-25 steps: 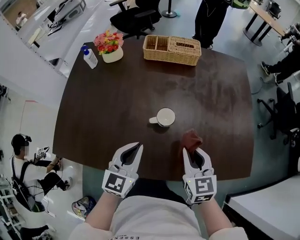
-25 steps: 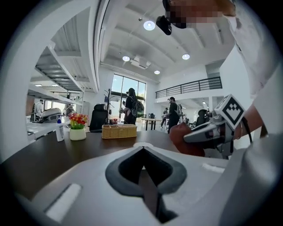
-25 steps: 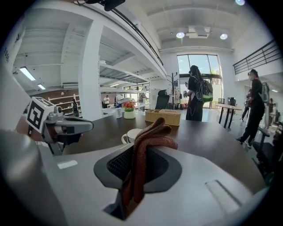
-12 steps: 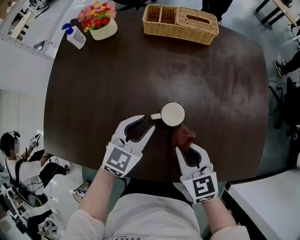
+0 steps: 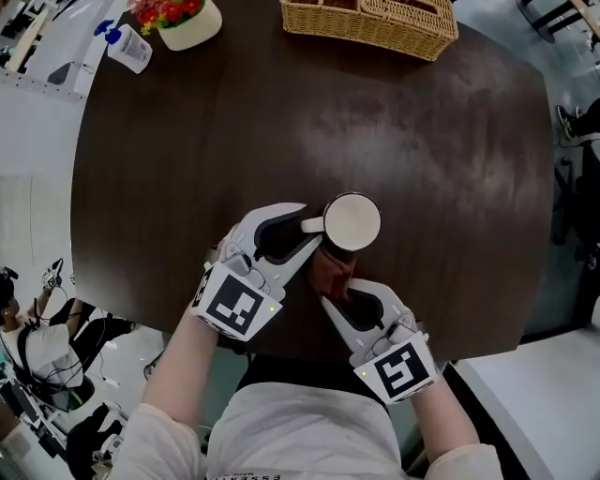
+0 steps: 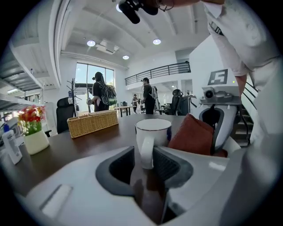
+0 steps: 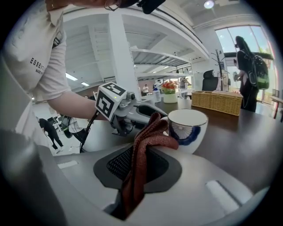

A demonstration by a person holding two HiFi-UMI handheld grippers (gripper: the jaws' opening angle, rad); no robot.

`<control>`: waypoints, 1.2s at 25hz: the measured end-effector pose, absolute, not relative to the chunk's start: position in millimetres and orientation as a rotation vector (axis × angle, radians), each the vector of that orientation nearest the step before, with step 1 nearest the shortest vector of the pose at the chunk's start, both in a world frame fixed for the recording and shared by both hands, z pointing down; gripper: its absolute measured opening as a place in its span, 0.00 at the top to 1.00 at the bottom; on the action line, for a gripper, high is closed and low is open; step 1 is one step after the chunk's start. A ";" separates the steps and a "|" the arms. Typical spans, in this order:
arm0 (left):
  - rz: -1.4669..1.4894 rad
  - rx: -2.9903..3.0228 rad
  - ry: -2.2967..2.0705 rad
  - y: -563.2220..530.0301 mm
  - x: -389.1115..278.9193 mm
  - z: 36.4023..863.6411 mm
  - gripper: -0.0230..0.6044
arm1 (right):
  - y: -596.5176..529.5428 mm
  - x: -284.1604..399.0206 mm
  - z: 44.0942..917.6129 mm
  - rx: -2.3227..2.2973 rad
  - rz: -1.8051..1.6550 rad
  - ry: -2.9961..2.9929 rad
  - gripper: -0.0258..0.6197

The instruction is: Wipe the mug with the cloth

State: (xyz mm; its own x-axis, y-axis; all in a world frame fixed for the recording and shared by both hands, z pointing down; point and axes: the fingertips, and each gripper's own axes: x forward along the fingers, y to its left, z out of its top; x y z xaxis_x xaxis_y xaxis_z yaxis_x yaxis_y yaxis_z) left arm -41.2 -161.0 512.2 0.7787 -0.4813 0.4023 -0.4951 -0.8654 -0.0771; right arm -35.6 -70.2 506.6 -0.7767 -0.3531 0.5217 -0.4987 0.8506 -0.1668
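Note:
A white mug (image 5: 352, 220) with blue markings stands near the front of the dark table (image 5: 187, 141), its handle pointing left. My left gripper (image 5: 305, 230) is open, and the handle sits between its jaws with a gap on the left side; the left gripper view shows the mug (image 6: 153, 132) straight ahead. My right gripper (image 5: 345, 292) is shut on a rust-red cloth (image 5: 330, 272). The bunched cloth (image 7: 146, 141) rests against the mug's near side (image 7: 188, 128). Each gripper sees the other: the right gripper (image 6: 216, 114) and the left gripper (image 7: 128, 112).
A wicker basket (image 5: 375, 23) stands at the table's far edge. A flower pot (image 5: 178, 19) and a pump bottle (image 5: 127, 47) are at the far left corner. A person (image 5: 28, 347) is on the floor to the left, past the table's edge.
Both grippers have moved forward to the mug. The left one's jaws now stand around the handle, and the right has brought the cloth against the mug's near side.

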 end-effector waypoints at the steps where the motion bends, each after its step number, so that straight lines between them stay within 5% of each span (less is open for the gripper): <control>1: 0.654 2.936 -0.782 -160.2 -39.8 513.2 0.78 | -71.0 -38.8 509.7 0.605 0.403 -2.536 0.83; 2: 0.661 2.943 -0.762 -159.1 -38.7 514.4 0.83 | -72.8 -41.3 512.6 0.594 0.398 -2.530 0.83; 11: 0.711 2.989 -0.574 -151.5 -41.9 516.8 0.84 | -81.1 -58.6 520.7 0.439 0.241 -2.489 0.83; 30: 0.717 2.997 -0.537 -149.5 -45.2 516.4 0.84 | -119.2 39.2 534.8 0.831 0.481 -2.340 0.83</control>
State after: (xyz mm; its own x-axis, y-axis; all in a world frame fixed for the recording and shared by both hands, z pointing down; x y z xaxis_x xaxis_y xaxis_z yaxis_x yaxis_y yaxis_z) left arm -45.2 -149.5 516.4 0.8361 -0.3258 0.4414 -0.3322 -0.9409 -0.0654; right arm 39.2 -119.2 534.8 -0.6223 -0.4433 0.6451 -0.6618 0.7381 -0.1313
